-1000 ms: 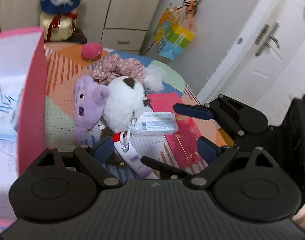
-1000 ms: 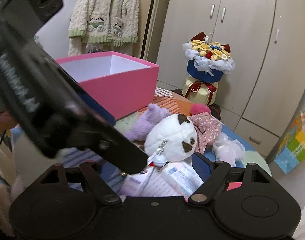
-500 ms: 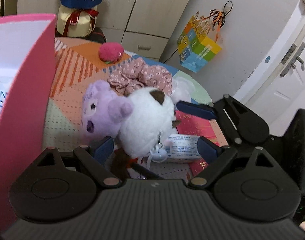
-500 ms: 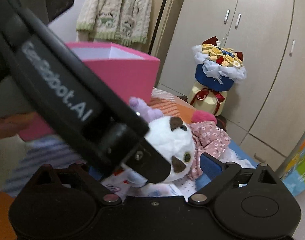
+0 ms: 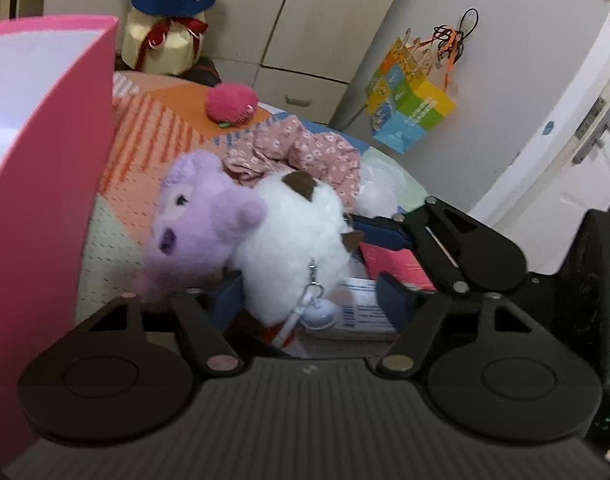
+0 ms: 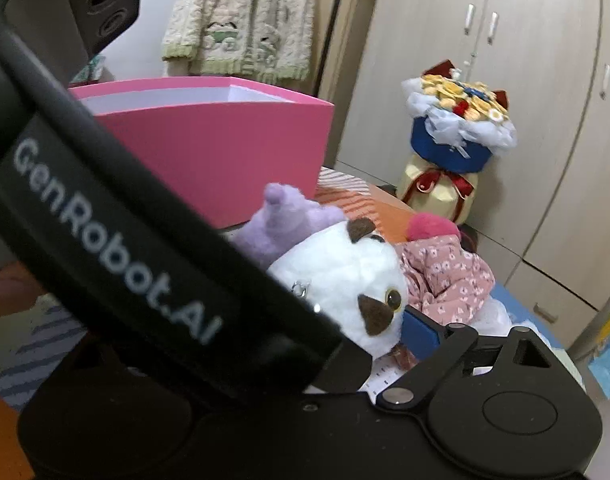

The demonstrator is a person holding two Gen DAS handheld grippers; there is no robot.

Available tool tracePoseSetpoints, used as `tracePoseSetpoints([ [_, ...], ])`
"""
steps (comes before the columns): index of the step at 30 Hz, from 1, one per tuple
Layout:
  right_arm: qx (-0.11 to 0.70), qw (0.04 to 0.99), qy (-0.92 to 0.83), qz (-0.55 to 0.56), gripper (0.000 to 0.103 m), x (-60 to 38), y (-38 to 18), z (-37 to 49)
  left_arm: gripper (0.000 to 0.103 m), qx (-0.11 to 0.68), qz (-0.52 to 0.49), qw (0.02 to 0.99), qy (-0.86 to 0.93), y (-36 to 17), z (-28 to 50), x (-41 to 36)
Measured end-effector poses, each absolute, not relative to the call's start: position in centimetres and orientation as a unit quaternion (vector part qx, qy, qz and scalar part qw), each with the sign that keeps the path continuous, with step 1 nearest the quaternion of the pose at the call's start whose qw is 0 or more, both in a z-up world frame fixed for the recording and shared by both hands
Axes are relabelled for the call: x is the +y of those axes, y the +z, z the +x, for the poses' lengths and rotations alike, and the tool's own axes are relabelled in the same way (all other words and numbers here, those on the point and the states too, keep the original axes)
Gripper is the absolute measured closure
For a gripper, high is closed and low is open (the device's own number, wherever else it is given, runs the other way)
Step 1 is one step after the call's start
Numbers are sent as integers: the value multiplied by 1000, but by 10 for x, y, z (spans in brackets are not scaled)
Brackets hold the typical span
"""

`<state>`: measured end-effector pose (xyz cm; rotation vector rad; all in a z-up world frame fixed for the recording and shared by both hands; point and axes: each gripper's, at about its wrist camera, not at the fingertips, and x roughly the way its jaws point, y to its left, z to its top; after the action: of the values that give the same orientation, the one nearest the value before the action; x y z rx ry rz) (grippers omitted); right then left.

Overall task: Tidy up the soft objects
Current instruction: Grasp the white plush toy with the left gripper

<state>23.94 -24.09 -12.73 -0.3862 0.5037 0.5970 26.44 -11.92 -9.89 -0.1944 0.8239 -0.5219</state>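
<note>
- Left gripper [image 5: 311,300]: jaws have just been closing and now sit at a middle width, with the white plush [image 5: 297,240] between them. The left pad [image 5: 225,300] is against its fur. The right pad is apart from it, so no grip.
- Right gripper [image 6: 305,336]: jaws are wide and have just closed a little. One blue pad [image 6: 421,336] is against the plush's face. The other is hidden behind the left gripper's body, so I can't tell whether it grips.
- The white plush lies on the patterned cover [image 5: 145,160], touching the purple plush [image 5: 201,224] on its left. The floral cloth [image 5: 301,152] is bunched just behind it.
- A labelled carton [image 5: 365,312] and a red card [image 5: 393,260] lie under the plush's right side.
- Pink box [image 5: 45,200]: its wall edge is close on the left, top open.
- Bare cover shows between the box wall and the purple plush, and back toward the pink fuzzy ball [image 5: 231,102].
- The two grippers crowd each other on the right.
</note>
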Motion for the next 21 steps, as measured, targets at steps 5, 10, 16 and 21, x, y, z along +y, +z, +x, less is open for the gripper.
tracePoseSetpoints([
  [5,244,916,274,-162,19,-241,-123,238,41,391,-85,880,-257,-96,259,-117],
  [10,238,924,260,-150,24,-238,-121,225,41,397,-82,876,-263,-89,252,-112],
  [16,236,931,243,-133,24,-230,-109,201,41,395,-57,874,-278,-74,226,-107],
  [21,236,933,237,-136,24,-219,-97,179,41,395,-22,876,-277,-61,199,-103],
])
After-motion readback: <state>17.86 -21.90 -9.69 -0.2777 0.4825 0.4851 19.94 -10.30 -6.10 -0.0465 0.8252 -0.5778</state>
